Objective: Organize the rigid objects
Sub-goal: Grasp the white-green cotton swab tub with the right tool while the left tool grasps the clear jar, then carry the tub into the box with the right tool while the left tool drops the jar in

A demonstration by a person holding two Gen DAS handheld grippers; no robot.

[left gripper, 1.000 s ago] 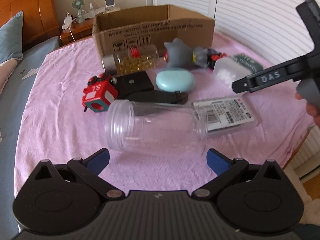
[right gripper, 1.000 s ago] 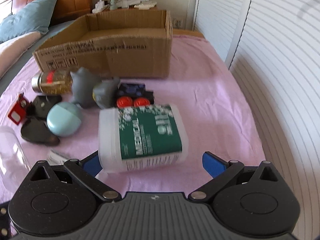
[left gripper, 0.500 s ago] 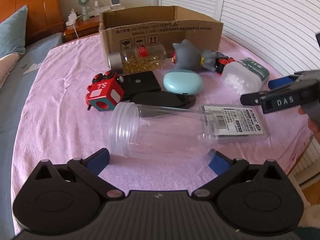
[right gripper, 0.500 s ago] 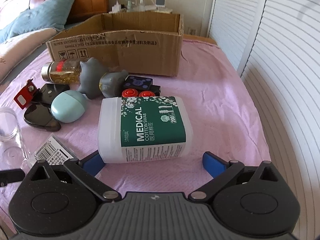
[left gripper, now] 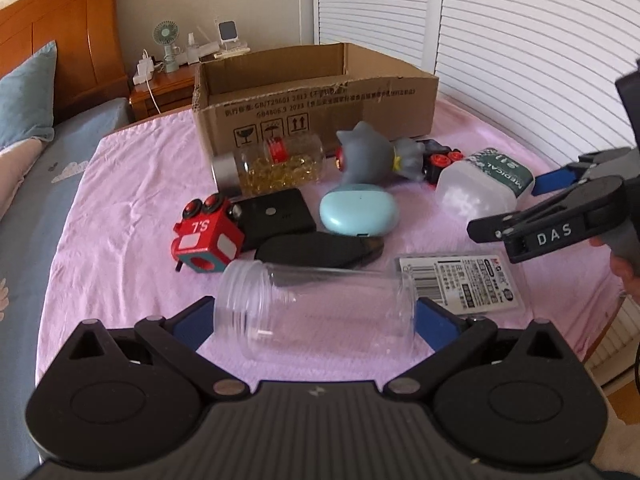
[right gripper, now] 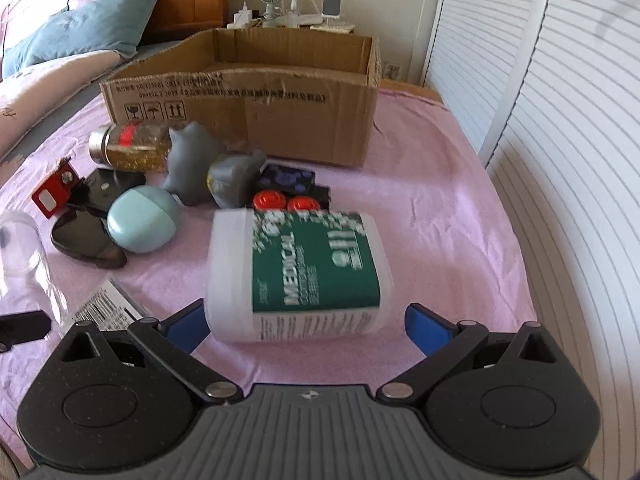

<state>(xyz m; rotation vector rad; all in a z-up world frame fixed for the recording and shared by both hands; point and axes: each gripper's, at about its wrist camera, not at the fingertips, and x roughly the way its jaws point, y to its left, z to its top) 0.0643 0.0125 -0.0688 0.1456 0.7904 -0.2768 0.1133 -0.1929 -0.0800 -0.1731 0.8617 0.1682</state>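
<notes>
Clear jar [left gripper: 316, 312] lies on side on pink cloth [left gripper: 120, 248], between wide-apart blue tips of left gripper [left gripper: 314, 326]. Cotton swab tub [right gripper: 298, 274] lies between spread tips of right gripper [right gripper: 306, 324]. Cardboard box [right gripper: 248, 96] behind.

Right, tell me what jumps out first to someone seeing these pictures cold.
Probably the clear plastic jar lying on its side between the open fingers of the left tool, and the green-labelled cotton swab tub lying likewise before the open right tool. Behind them, a clutter of small things sits on the pink cloth in front of an open cardboard box.
</notes>
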